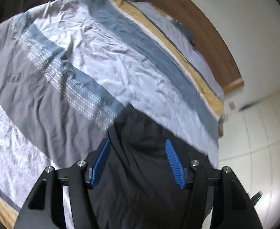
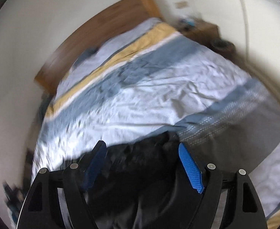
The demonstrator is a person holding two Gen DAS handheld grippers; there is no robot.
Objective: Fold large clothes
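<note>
A black garment [image 1: 140,162] lies on the striped bedspread [image 1: 101,57] at the near edge of the bed. In the left wrist view it fills the space between and below my left gripper [image 1: 138,145], whose blue pads [image 1: 173,160] stand wide apart. In the right wrist view the same black garment [image 2: 140,168] lies bunched between the open fingers of my right gripper [image 2: 142,148], with one blue pad [image 2: 189,166] to its right. Neither gripper pinches the cloth. The right wrist view is blurred by motion.
The bedspread [image 2: 149,99] has grey, blue, white and yellow stripes and is wrinkled. A wooden headboard [image 1: 206,28] runs behind the bed against a white wall [image 1: 254,19]. A cluttered nightstand [image 2: 203,28] stands beside the bed. White floor [image 1: 254,143] lies to the right.
</note>
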